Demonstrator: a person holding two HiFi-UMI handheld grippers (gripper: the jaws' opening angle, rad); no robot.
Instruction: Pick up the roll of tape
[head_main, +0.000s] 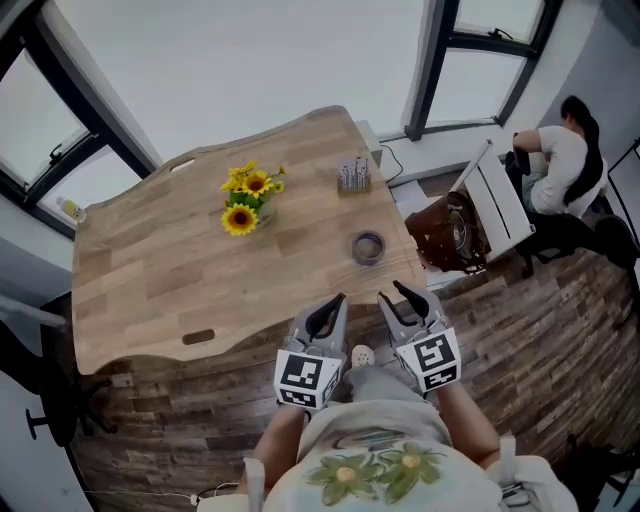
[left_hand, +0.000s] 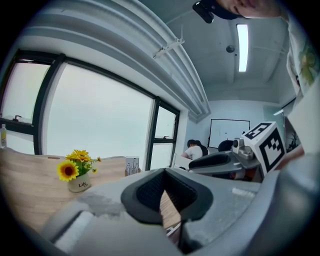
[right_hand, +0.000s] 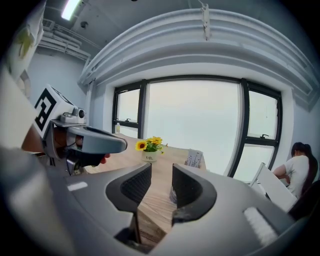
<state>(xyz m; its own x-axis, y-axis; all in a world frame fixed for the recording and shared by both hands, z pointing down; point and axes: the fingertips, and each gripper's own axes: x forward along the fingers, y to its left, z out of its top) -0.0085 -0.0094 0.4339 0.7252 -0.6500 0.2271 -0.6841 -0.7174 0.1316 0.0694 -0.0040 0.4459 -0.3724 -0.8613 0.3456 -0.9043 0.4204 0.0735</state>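
Note:
The roll of tape (head_main: 368, 246) is a small dark ring lying flat on the wooden table (head_main: 150, 280), near its right edge. Both grippers hover side by side over the floor just short of the table's near edge, pointing at it. My left gripper (head_main: 335, 303) has its fingertips together with nothing in them; in its own view the left gripper (left_hand: 165, 172) shows only a sliver of table behind the pads. My right gripper (head_main: 397, 295) is open and empty, below the tape in the head view. Between the right gripper (right_hand: 161, 172) jaws I see table, with the tape (right_hand: 172, 196) peeking beside the right finger.
A pot of sunflowers (head_main: 245, 200) stands mid-table and a small holder (head_main: 354, 176) at the far right side. Off the table's right are a brown bag (head_main: 450, 232), a white chair (head_main: 495, 195) and a seated person (head_main: 560, 165). Windows run along the far side.

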